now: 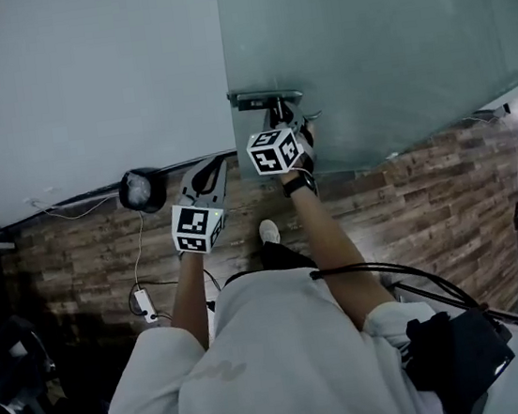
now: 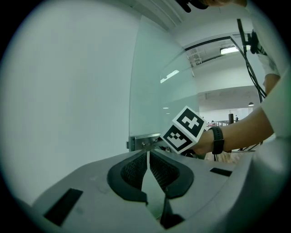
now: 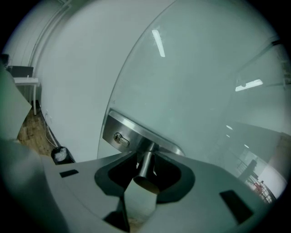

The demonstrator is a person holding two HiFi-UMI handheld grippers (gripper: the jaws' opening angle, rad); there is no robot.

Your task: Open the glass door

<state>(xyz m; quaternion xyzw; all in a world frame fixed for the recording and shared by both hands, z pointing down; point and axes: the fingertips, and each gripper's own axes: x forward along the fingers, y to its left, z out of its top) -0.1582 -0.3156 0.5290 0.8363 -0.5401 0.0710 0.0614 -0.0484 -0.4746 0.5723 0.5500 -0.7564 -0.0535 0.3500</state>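
We hold the handle (image 3: 144, 160) of the glass door (image 1: 378, 34), upper right, tight in our right gripper (image 1: 277, 114) fingers. Our left gripper (image 1: 207, 175) fingers are closed, empty. Next we probably pull it open.

Left gripper (image 2: 148, 153) jaws together — empty, glass door (image 2: 157, 91) and metal plate (image 2: 140, 142) ahead

the glass door (image 1: 378, 34) is pale green, its handle (image 3: 144, 164) silver, the floor (image 1: 86, 262) brown planks, the cubes (image 1: 275, 150) black-and-white.
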